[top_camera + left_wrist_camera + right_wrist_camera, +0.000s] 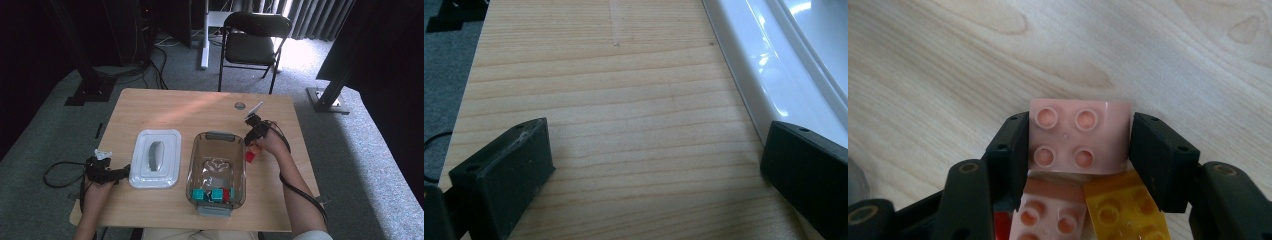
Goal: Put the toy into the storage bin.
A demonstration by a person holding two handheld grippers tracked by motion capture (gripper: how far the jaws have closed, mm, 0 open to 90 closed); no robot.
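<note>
Right gripper (1080, 137): angled down over the desk (165, 107), at 3 o'clock of clear bin (216, 170), clamped on pink brick (1080, 135).
Left gripper (649, 165): jaws apart, low, at 9 o'clock of white lid (155, 157).

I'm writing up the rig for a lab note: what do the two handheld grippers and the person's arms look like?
Both are black. The left gripper has blocky jaws with small screw holes, a pale plate on top and a looping black cable. The right gripper has the same black jaws on rounded links, a grey plate and a black cable along the forearm. A light short sleeve shows.
</note>
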